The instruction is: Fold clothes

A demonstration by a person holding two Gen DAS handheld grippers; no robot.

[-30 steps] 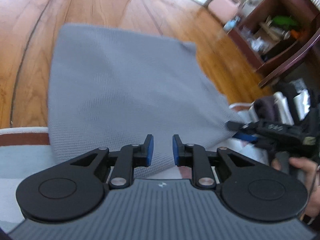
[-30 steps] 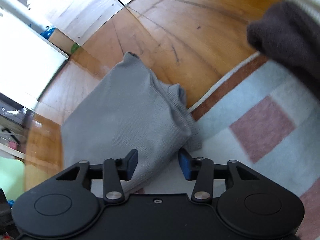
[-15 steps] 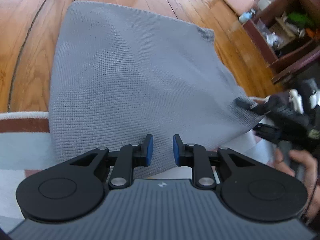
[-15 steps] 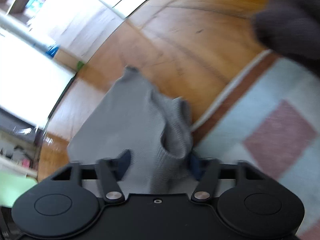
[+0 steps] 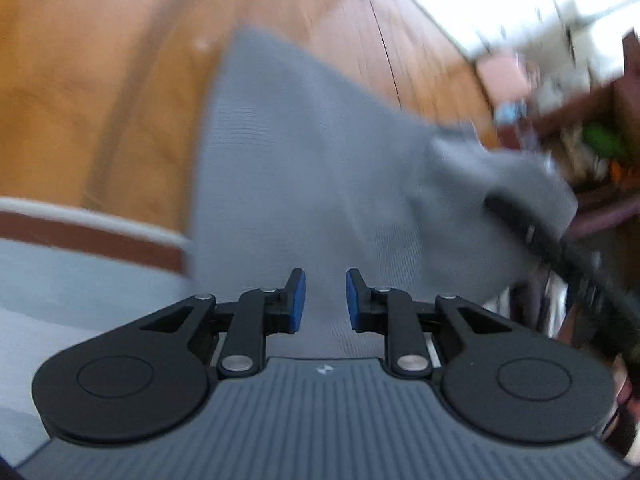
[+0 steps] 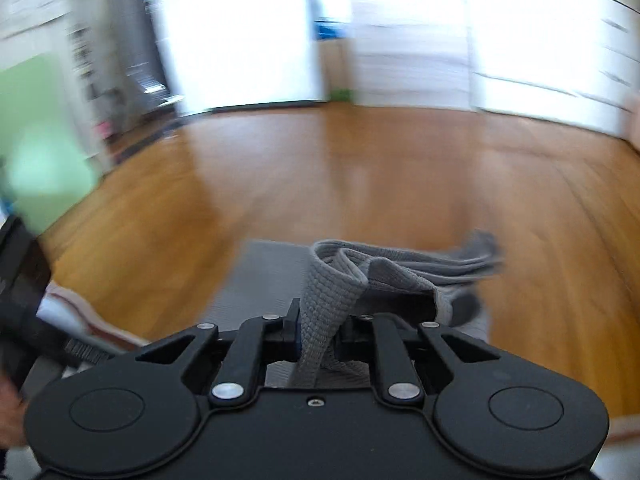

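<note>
The grey waffle-knit garment (image 5: 312, 168) lies spread on the warm brown wooden plank floor (image 5: 100, 80), with its near edge overlapping the pale blue rug with a white and rust-brown border (image 5: 80, 276). In the left wrist view the cloth runs from the far floor area down to the rug edge and passes beneath the left gripper (image 5: 322, 300).

Left gripper: the two black fingers with blue pads (image 5: 298, 300) stand apart. A clear gap shows between the pads, and only flat fabric is visible through that gap. Nothing is clamped. Whether the pads touch the cloth below cannot be determined.

Right gripper (image 6: 318, 338): the fingers are closed on a bunched fold of the same grey garment (image 6: 328, 300). The gripped strip rises between the pads, and a hemmed edge curls over beyond the fingertips. More folds of the lifted cloth trail toward the right, above the floor (image 6: 360, 168). The flat remainder of the garment lies on the floor behind the raised fold.

In the left wrist view, the right gripper (image 5: 532, 232) appears at the right edge as a black body, with the garment's right-hand corner lifted and draped over its tip. Both views show motion blur.

A dark wooden shelf unit holding mixed items (image 5: 592, 140) stands at the far right of the floor. White doors and bright panels (image 6: 240, 32) line the far wall in the right wrist view.
</note>
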